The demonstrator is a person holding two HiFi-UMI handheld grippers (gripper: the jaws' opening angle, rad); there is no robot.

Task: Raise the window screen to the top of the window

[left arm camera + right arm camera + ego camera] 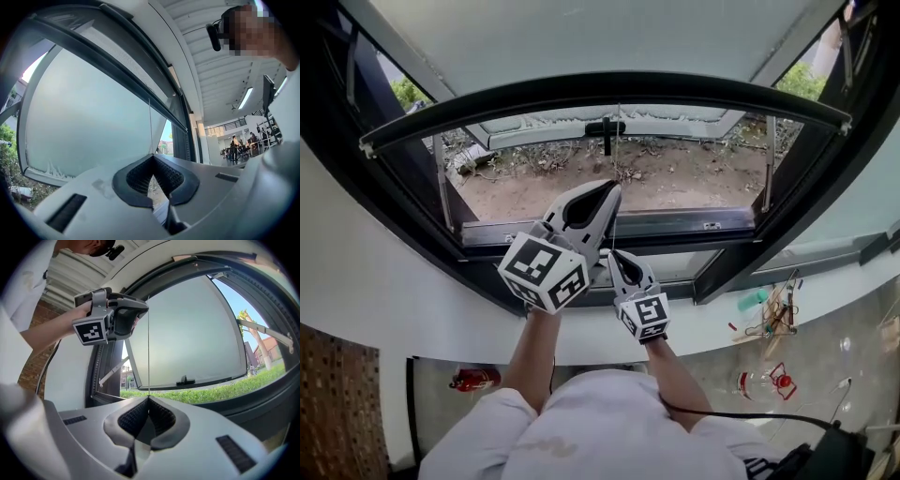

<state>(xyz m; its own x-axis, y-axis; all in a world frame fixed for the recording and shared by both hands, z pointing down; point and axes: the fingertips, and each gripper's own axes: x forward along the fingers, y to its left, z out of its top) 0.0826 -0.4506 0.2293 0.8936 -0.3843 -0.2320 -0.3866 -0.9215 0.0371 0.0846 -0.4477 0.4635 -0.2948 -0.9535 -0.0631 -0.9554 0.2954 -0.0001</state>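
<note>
Holding the thin cord of the window screen with both grippers.
Head view: the screen's dark bottom bar curves across the upper part of the window, and the cord hangs down from its middle; the left gripper is higher up, and the right gripper is just under it. Left gripper view: the jaws are squeezed tight on the cord, which runs up to the bar. Right gripper view: these jaws pinch the cord too, and the left gripper grips it higher up.
</note>
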